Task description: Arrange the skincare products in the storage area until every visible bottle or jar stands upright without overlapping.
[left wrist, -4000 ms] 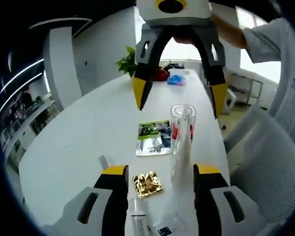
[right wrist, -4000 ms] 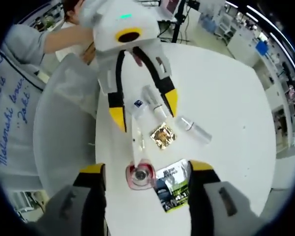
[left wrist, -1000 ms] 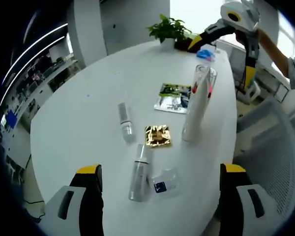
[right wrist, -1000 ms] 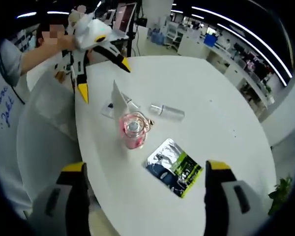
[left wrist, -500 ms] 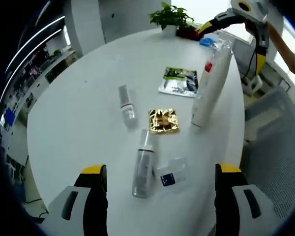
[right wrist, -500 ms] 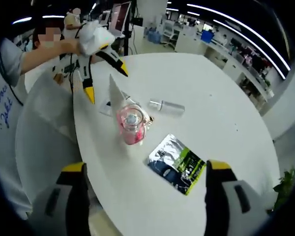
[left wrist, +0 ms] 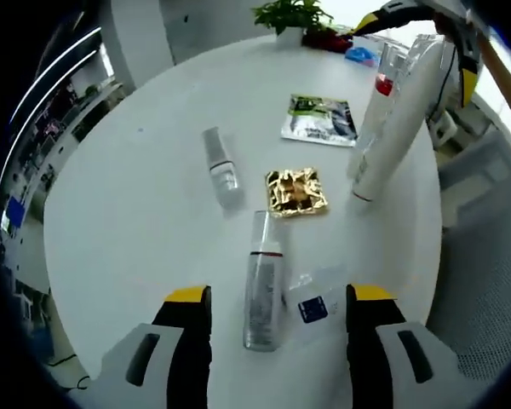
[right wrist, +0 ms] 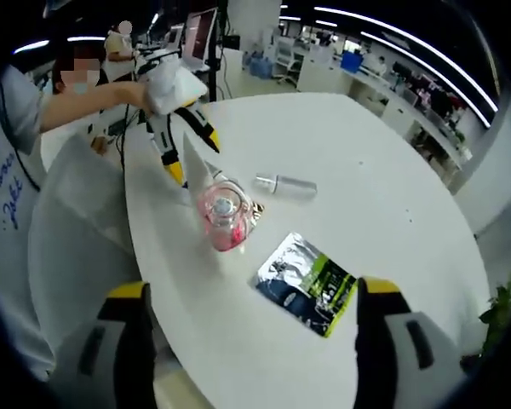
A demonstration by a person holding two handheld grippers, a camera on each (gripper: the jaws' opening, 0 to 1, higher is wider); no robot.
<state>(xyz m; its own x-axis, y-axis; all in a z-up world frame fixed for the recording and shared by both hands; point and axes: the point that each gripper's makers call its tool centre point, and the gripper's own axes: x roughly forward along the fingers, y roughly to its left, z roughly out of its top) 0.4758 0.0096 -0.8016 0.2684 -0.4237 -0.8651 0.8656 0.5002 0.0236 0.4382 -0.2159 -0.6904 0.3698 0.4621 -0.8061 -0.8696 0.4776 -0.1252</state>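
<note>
In the left gripper view, the left gripper [left wrist: 277, 319] is hovering with jaws spread and empty, framing a clear bottle [left wrist: 262, 290] lying flat at lower centre, presumably the next item to be stood up. A smaller bottle [left wrist: 221, 165] is lying left of centre; a gold sachet [left wrist: 296, 189] sits mid-frame. At upper right, a white tube [left wrist: 394, 121] is standing upright. In the right gripper view, the right gripper [right wrist: 249, 341] is waiting spread and empty, a pink-capped bottle [right wrist: 224, 221] standing centre-left on the white table [right wrist: 383, 196].
</note>
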